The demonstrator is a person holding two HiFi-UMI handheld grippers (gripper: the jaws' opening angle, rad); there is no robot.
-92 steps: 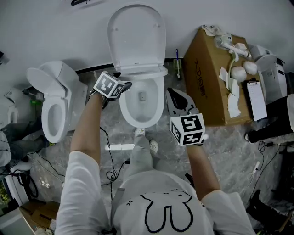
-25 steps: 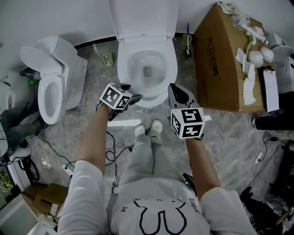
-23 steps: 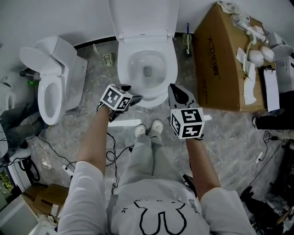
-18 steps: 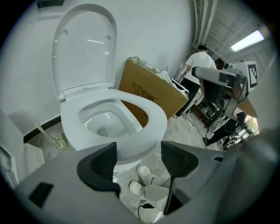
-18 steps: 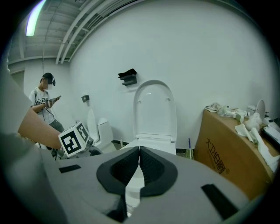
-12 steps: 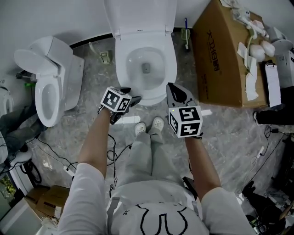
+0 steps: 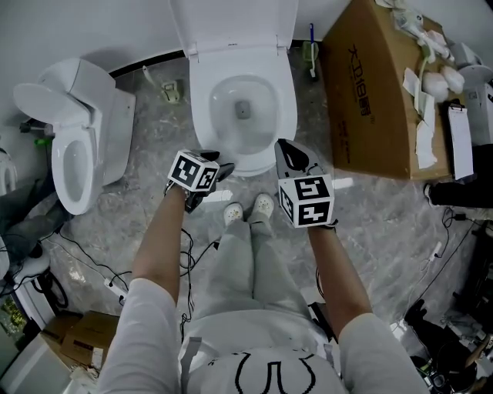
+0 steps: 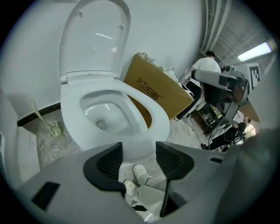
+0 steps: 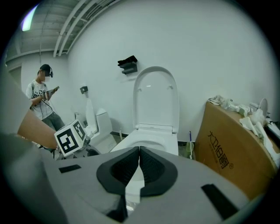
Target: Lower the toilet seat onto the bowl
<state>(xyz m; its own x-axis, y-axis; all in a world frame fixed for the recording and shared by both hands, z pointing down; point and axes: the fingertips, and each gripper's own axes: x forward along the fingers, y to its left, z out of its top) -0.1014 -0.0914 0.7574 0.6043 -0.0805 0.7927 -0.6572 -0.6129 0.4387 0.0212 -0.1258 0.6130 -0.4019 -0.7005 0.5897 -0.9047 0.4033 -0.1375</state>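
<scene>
The white toilet stands in front of me with its seat (image 7: 286, 115) lying flat on the bowl and its lid (image 7: 235, 21) upright against the wall. My left gripper (image 7: 219, 168) hovers just short of the bowl's front left. Its jaws are closing with nothing between them, and a gap still shows at the left gripper (image 8: 140, 158). Through that gap I see the seat (image 8: 158, 119) and lid (image 8: 94, 37). My right gripper (image 7: 290, 155) hangs at the bowl's front right. The right gripper (image 9: 139, 162) has its pads together and holds nothing.
A second white toilet (image 7: 77, 146) stands to the left. A large cardboard box (image 7: 370, 92) with papers on top is at the right, and a toilet brush (image 7: 310, 51) sits between it and the bowl. Cables (image 7: 81, 262) lie on the floor. A person (image 9: 41, 98) stands at the left.
The left gripper, earlier up by the bowl's left rim near the hinge, has drawn back to the bowl's front. Over the last second both grippers have barely shifted.
</scene>
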